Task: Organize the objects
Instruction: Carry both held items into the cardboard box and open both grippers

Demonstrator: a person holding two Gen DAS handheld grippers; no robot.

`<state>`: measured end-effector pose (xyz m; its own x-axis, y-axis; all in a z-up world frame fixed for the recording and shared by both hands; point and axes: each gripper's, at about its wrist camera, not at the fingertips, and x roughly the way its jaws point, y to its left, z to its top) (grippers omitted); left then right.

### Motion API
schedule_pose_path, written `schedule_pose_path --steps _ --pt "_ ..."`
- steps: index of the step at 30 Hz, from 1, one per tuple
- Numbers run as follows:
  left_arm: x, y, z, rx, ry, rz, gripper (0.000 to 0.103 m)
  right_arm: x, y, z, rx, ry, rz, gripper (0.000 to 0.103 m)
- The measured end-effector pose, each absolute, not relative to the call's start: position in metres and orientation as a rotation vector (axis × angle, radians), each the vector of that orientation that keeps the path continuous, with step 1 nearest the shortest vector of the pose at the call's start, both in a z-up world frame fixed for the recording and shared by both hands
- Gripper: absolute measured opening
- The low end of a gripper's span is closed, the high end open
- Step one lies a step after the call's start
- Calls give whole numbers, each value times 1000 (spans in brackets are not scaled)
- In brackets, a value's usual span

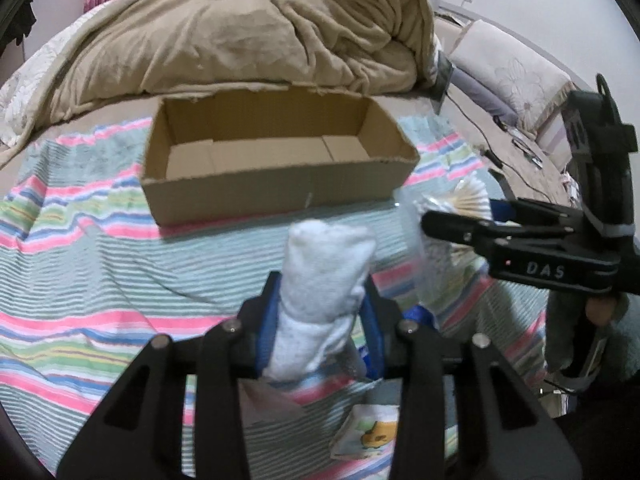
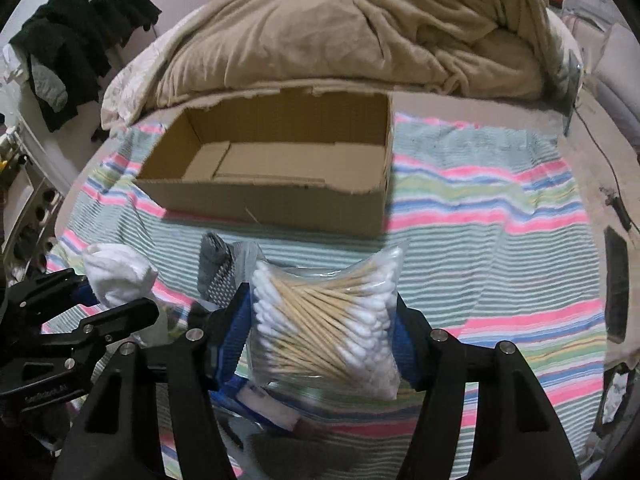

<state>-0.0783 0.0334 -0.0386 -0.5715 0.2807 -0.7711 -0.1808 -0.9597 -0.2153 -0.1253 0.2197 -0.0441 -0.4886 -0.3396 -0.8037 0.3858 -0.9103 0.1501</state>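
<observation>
An open, empty cardboard box (image 1: 276, 184) (image 2: 280, 200) sits on the striped cloth ahead of both grippers. My left gripper (image 1: 320, 300) is shut on a rolled white towel (image 1: 324, 280), held above the cloth in front of the box; the towel also shows in the right wrist view (image 2: 118, 276). My right gripper (image 2: 324, 312) is shut on a clear bag of cotton swabs (image 2: 328, 316), held up to the right of the left gripper (image 2: 80, 320). In the left wrist view the right gripper (image 1: 460, 224) and the bag (image 1: 460, 200) are at the right.
A striped cloth (image 2: 480, 240) covers the bed. A heaped beige blanket (image 1: 260, 32) lies behind the box. A grey sock (image 2: 218, 268) and a blue-and-white packet (image 2: 264, 400) lie under the grippers. A small printed packet (image 1: 368, 432) lies near. Cables and a phone (image 2: 616, 280) lie at right.
</observation>
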Motion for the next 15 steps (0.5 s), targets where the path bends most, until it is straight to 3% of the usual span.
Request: schedule_pose_path --steps 15 --pt "-103 18 -3 -1205 -212 2652 38 -144 224 2 1130 37 -2441 65"
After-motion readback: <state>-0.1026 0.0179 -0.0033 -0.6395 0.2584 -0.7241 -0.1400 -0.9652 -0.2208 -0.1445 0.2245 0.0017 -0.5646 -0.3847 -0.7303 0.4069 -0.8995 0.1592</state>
